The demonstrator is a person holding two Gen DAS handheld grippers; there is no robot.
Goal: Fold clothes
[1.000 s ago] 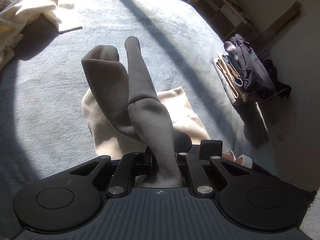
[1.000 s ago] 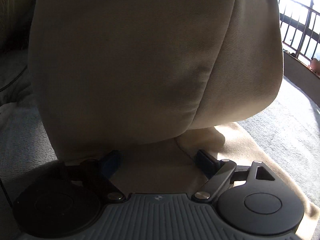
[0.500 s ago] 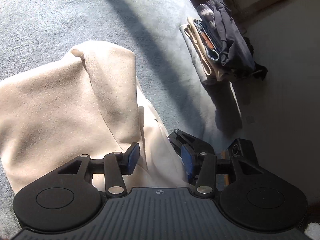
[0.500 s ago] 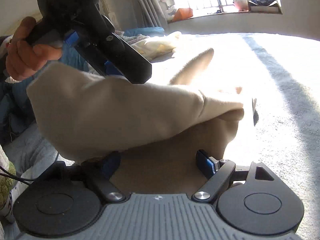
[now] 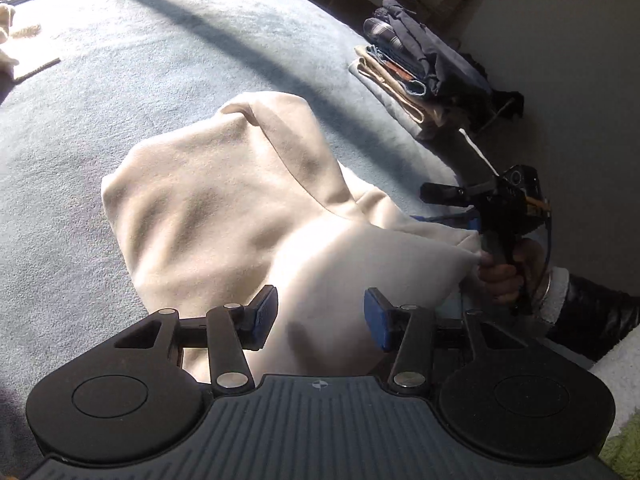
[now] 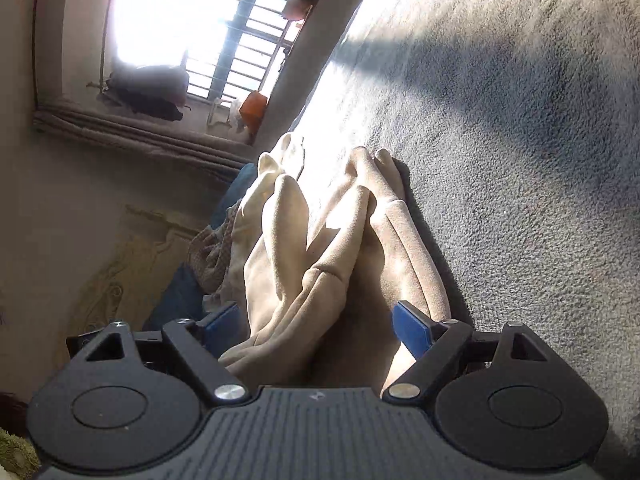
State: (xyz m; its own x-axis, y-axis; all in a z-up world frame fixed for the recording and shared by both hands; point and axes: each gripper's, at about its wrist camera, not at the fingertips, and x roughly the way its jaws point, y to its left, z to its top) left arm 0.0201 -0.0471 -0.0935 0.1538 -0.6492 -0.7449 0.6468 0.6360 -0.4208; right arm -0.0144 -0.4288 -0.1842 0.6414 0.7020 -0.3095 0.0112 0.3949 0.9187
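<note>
With a fold just laid, the cream garment lies bunched on the blue blanket near its front edge, both the left claw and right claw gaping and gripping nothing, so next comes re-gripping an edge.

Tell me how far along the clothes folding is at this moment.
Done: a stack of folded clothes sits at the blanket's far edge. In hand: the cream garment lies bunched, only partly folded; the left gripper has just opened and pinches nothing, and the right gripper is open around loose cloth. Left: flatten and finish folding it, then the pale clothes at the far left.
</note>
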